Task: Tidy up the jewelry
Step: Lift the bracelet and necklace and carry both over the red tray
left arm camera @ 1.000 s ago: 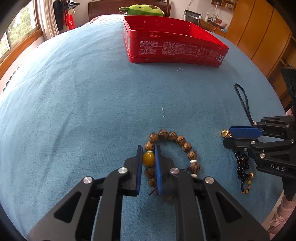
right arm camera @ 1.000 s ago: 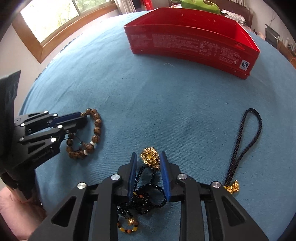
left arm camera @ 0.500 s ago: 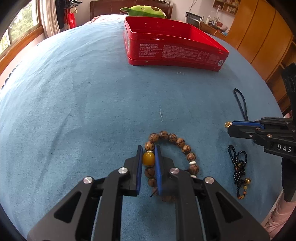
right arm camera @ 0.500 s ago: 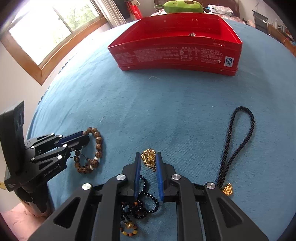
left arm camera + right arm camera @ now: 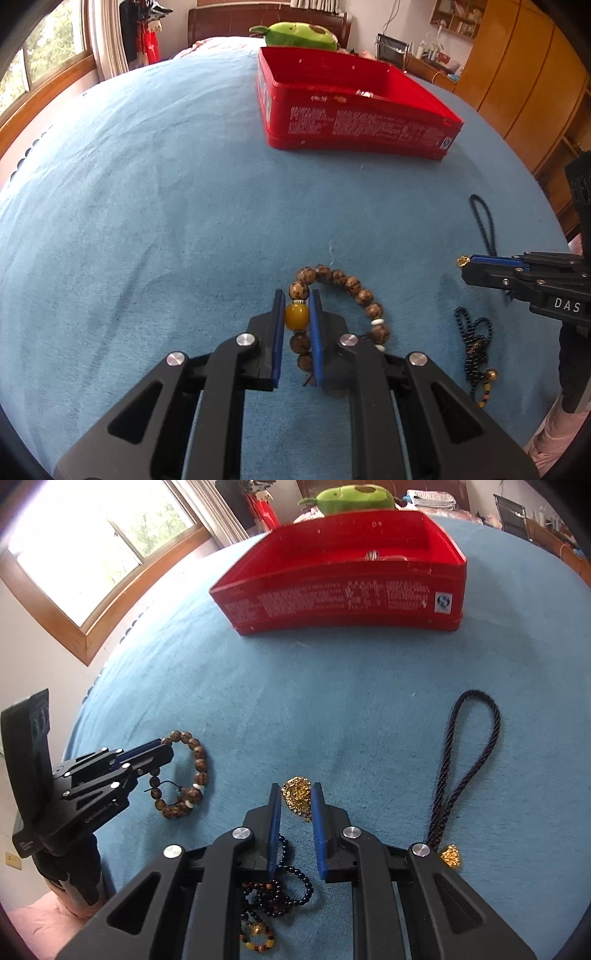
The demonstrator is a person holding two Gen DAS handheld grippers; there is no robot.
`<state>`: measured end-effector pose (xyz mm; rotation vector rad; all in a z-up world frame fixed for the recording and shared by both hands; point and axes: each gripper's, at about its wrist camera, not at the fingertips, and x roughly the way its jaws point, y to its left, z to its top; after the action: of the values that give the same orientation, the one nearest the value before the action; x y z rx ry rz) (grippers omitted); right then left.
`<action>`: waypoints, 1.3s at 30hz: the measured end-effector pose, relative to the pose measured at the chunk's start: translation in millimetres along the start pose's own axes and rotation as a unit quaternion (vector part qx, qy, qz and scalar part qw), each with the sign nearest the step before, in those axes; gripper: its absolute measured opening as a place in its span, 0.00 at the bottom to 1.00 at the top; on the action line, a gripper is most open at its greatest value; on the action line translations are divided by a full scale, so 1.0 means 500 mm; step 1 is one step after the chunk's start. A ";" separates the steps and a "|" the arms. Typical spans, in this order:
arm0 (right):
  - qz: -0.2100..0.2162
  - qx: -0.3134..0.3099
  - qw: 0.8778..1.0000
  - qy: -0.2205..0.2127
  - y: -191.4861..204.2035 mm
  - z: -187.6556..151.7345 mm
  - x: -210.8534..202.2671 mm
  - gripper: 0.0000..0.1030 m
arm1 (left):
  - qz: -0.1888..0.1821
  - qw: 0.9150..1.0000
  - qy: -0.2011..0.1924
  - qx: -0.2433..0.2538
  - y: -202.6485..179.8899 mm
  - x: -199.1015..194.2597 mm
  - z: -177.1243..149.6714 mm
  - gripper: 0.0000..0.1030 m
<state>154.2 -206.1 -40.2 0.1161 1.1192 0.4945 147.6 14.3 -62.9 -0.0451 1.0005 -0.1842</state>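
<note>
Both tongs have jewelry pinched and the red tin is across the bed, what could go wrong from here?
1. The left tongs pinch only the amber bead of the wooden bracelet; it may slip out during the carry.
2. The right tongs hold the gold pendant while its black bead strand lies bunched; it may swing or snag before reaching the red tin.

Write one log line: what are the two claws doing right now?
left claw: shut on bracelet | right claw: shut on gold pendant | red box: far, open
</note>
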 end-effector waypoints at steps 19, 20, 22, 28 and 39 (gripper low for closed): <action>-0.011 0.006 0.999 -0.046 -0.011 0.066 -0.073 0.15 | -0.013 0.997 -0.063 0.034 -0.048 -0.104 0.090 0.11; -0.011 0.006 0.999 -0.048 -0.011 0.072 -0.075 0.15 | -0.013 0.997 -0.066 0.033 -0.050 -0.106 0.098 0.11; -0.011 0.007 0.999 -0.052 -0.013 0.085 -0.080 0.15 | -0.014 0.997 -0.072 0.035 -0.053 -0.110 0.119 0.11; -0.014 0.012 0.997 -0.070 -0.023 0.138 -0.102 0.15 | -0.012 0.995 -0.087 0.039 -0.064 -0.115 0.178 0.11; -0.026 0.030 0.994 -0.100 -0.059 0.267 -0.117 0.15 | -0.012 0.992 -0.116 0.037 -0.080 -0.111 0.308 0.11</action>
<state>261.5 -237.3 57.6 0.1840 0.9392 0.3935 242.6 -22.7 71.3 -0.0100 0.7609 -0.2325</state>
